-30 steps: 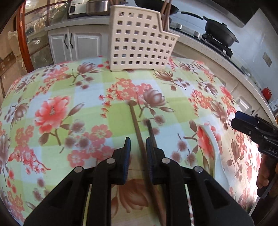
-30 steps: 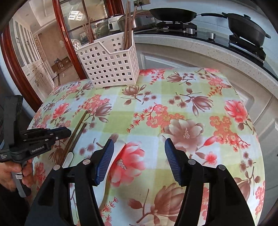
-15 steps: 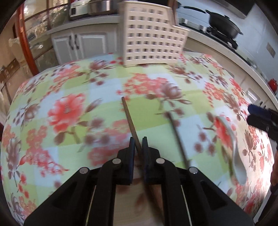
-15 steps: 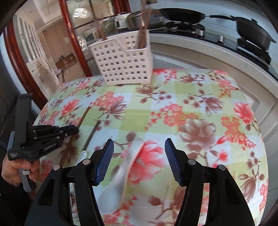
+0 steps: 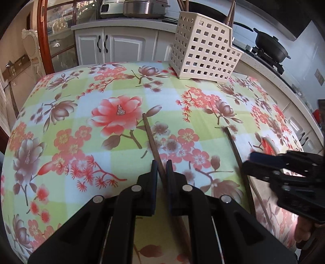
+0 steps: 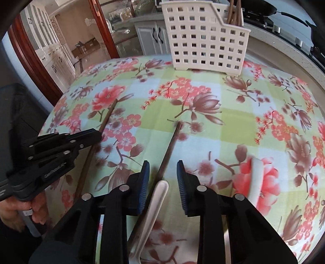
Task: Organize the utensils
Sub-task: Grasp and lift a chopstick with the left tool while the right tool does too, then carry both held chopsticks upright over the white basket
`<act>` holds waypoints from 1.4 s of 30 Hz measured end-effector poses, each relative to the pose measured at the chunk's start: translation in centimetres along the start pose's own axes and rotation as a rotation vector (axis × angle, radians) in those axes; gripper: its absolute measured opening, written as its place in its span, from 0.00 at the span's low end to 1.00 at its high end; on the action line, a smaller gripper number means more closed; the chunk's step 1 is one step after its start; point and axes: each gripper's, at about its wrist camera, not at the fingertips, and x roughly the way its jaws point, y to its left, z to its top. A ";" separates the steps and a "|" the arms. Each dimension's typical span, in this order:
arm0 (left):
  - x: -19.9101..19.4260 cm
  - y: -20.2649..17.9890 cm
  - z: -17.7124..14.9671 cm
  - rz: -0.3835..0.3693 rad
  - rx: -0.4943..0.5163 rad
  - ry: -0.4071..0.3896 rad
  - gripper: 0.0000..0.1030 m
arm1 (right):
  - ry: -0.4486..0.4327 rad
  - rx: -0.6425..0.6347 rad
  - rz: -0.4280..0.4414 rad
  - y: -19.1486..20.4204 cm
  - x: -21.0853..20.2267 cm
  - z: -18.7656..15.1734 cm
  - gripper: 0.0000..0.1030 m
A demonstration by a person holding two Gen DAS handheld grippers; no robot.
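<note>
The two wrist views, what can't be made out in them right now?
- Held chopstick, left wrist view: its near end is hidden under the left claw.
- Second chopstick, right wrist view: its near end runs under the white spoon, between the open right claw fingers.
- Caddy, right wrist view: top cut off by the frame edge; contents unclear.

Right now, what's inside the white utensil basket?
Brown chopstick tops stick out above the white utensil basket at its far right end. Its perforated walls hide their lower parts, the other compartments and the bottom.
</note>
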 end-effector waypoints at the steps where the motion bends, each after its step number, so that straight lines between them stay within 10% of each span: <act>1: 0.0 0.1 -0.1 -0.005 -0.001 -0.002 0.08 | 0.012 -0.008 -0.014 0.3 0.5 0.0 0.20; 8: 0.0 -0.3 -0.3 0.003 0.023 -0.014 0.08 | -0.011 -0.031 -0.062 0.0 1.1 0.9 0.05; 28: 1.0 -2.1 0.3 0.115 0.090 -0.009 0.09 | -0.010 -0.077 -0.157 -2.8 1.6 2.6 0.07; 42: -3.4 -2.7 2.9 0.081 0.100 -0.100 0.06 | -0.168 -0.010 -0.056 -4.4 -3.9 4.6 0.06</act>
